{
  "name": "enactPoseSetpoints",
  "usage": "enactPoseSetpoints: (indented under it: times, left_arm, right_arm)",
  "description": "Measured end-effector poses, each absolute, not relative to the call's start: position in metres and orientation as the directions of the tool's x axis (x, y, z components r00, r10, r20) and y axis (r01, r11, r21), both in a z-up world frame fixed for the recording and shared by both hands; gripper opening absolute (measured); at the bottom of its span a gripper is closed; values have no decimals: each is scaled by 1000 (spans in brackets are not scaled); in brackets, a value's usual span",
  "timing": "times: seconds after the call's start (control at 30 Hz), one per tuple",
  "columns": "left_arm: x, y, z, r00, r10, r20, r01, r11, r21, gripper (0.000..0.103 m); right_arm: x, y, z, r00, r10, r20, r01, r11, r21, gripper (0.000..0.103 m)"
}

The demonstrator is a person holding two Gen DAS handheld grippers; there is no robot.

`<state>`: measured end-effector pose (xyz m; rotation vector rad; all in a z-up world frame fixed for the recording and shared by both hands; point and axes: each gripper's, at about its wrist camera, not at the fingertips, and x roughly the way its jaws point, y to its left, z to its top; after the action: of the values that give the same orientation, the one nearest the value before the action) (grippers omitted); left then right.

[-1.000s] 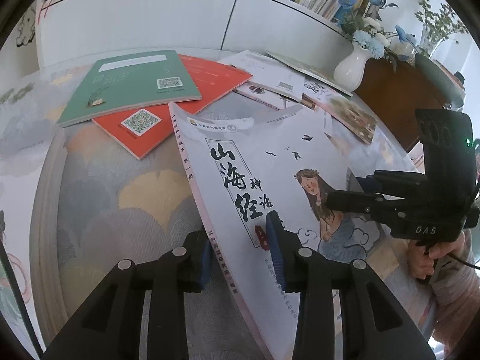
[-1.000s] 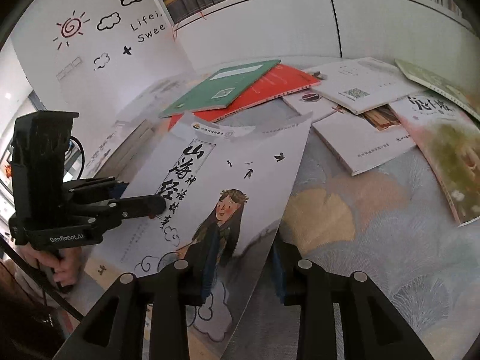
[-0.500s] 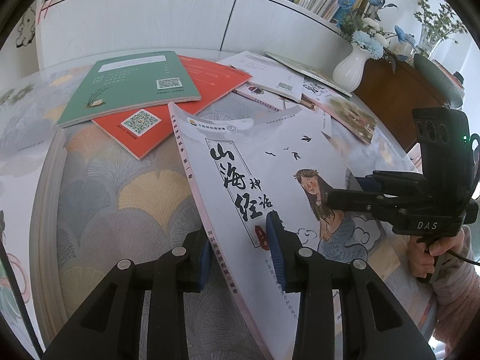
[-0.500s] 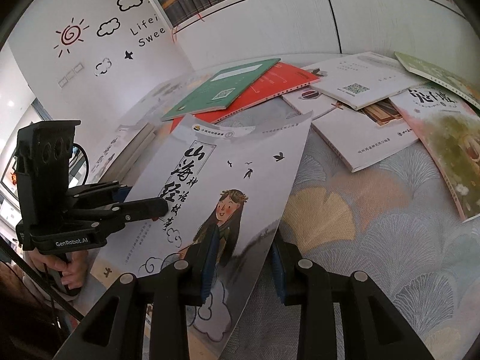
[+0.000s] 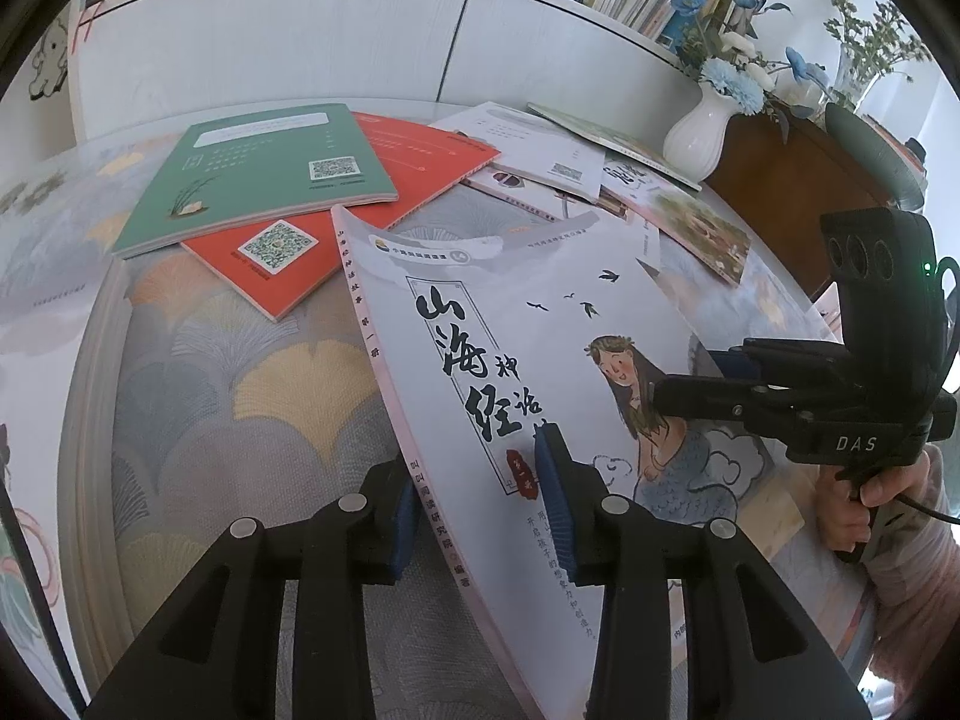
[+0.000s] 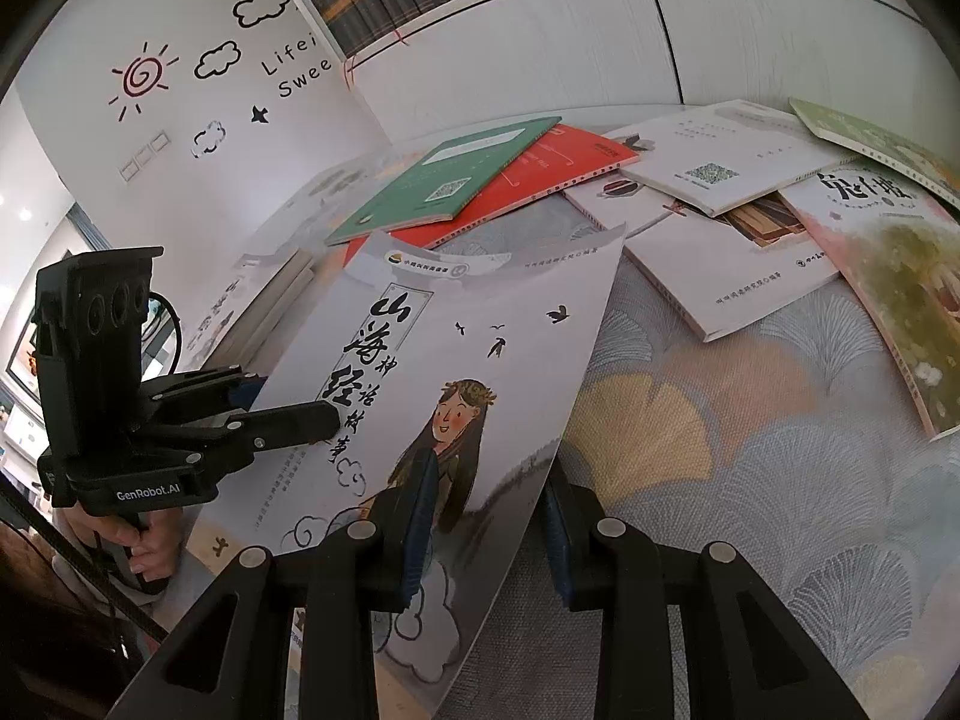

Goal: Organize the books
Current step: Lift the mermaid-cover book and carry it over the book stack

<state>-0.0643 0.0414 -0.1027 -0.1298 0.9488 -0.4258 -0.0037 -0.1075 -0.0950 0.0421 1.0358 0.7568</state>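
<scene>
- The surface [image 5: 252, 384] has a cloth with fan shapes on it, and it is messy with books, so most of the job is not done yet.
- On the far left side of the surface, a small stack [image 6: 264, 306] of books looks neat. I think that is where the tidy books go, but I cannot be sure.
- The big white book [image 5: 516, 324] with the long-haired girl on its cover is the one being moved now. It is tilted up off the surface, held at both near edges.
- Other white books [image 6: 720, 276] and a picture book [image 6: 888, 276] lie in a loose heap at the far right, one over another. They are waiting.
- The green book [image 5: 258, 174] lies on top of the red book [image 5: 384, 192], far back, not lined up.
- The left gripper [image 5: 474, 501] has the white book's spine edge between its jaws. They have just opened a little, and I cannot tell if the pads press on it.
- The right gripper [image 6: 486, 510] has the book's other edge between its jaws. I cannot tell if it squeezes.
</scene>
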Motion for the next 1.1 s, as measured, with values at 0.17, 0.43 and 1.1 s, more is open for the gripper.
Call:
enactPoseSetpoints:
  times: [0.17, 0.43, 1.1]
  left_arm:
    - [-64, 41, -103, 507, -408, -759, 296, 910, -291, 36]
    - [-64, 41, -103, 508, -408, -759, 296, 910, -291, 36]
    - [-64, 40, -103, 512, -401, -760, 298, 912, -281, 37]
  right_arm:
    - [-3, -109, -95, 280, 592, -756, -543, 747, 384, 31]
    - [-3, -109, -95, 278, 596, -753, -541, 745, 390, 31]
    - [-2, -110, -96, 267, 605, -750, -525, 744, 413, 33]
